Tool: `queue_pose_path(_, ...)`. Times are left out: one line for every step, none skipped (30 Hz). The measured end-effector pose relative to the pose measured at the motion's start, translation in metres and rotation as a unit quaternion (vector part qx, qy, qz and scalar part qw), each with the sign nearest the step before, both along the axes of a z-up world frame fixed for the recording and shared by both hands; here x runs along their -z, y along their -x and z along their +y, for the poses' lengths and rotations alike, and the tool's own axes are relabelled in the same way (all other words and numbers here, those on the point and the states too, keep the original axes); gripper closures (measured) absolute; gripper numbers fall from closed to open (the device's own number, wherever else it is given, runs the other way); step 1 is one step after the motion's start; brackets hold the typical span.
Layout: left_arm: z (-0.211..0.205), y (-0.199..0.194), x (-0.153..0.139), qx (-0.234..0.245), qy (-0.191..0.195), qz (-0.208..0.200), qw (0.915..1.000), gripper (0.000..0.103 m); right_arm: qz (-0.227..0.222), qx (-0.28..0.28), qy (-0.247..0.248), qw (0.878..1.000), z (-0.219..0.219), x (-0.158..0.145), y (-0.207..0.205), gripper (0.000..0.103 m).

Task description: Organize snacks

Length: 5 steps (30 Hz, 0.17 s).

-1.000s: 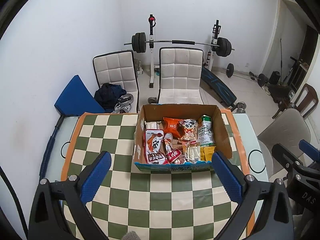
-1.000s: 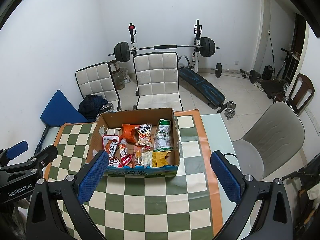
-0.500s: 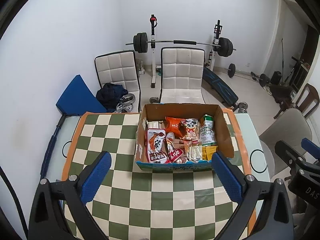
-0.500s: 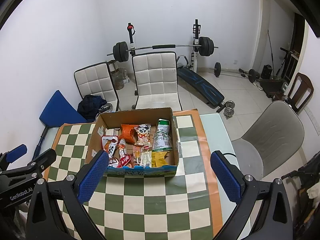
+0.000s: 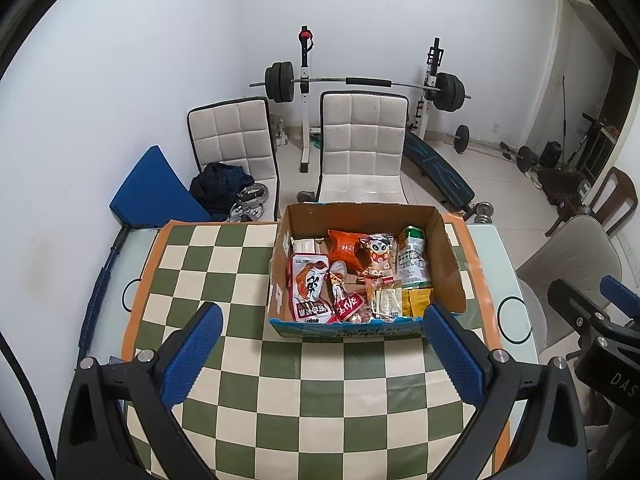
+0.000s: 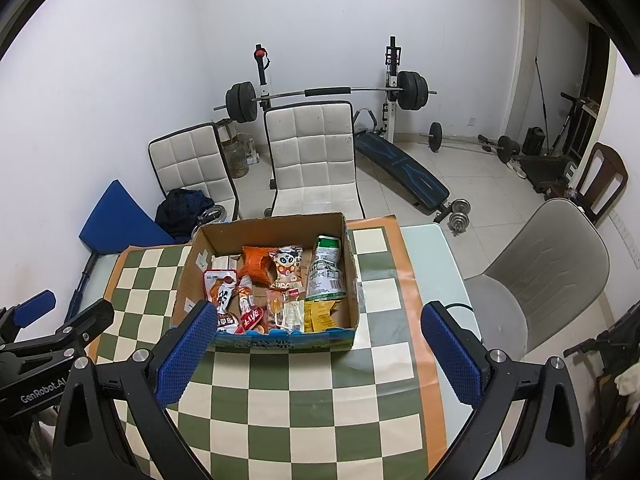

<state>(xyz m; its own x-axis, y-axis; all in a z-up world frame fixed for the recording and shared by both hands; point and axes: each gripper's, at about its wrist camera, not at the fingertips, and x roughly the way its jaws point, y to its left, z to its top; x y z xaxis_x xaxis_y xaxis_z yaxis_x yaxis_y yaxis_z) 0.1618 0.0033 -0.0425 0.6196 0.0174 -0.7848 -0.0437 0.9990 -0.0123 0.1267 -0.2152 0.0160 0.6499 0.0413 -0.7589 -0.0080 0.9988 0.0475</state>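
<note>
While both grippers hover released and empty, the cardboard snack box (image 5: 366, 268) lies straight ahead of the left gripper (image 5: 322, 344), lengthwise away from it, but ahead-left of the right gripper (image 6: 316, 344), so the left seems better placed.

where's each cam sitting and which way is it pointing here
Left wrist: on the left gripper, above the checkered tablecloth, facing the cardboard snack box; its own open blue fingers frame the view, and the right gripper shows at the right edge.
Right wrist: on the right gripper, further right, facing the same box; its own open fingers show, with the left gripper at the left edge.
Shared: the box, the tablecloth, the white chairs and the barbell rack.
</note>
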Motion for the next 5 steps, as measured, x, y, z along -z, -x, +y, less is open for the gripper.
queue_pose_path(0.0, -0.0001, 0.0001, 0.001, -0.001, 0.0, 1.0, 0.0, 0.0, 0.0, 0.0, 1.0, -0.0001, 0.0004, 0.0004, 0.0)
queue_pose_path(0.0002, 0.0, 0.0, 0.001, -0.002, -0.001, 1.0, 0.0, 0.0, 0.0, 0.0, 1.0, -0.0001, 0.0, 0.0, 0.0)
queue_pose_path(0.0007, 0.0001, -0.0006, 0.0, -0.003, -0.002, 1.0, 0.0, -0.001, 0.001, 0.0, 1.0, -0.0007, 0.0003, 0.0006, 0.0)
queue_pose_path(0.0013, 0.0, -0.0014, -0.001, -0.002, -0.002, 1.0, 0.0, -0.002, 0.002, 0.0, 1.0, -0.0016, 0.0005, 0.0014, 0.0)
queue_pose_path(0.0018, 0.0, -0.0021, -0.001, -0.001, -0.003, 1.0, 0.0, -0.002, 0.003, 0.0, 1.0, -0.002, 0.0001, 0.0019, 0.0)
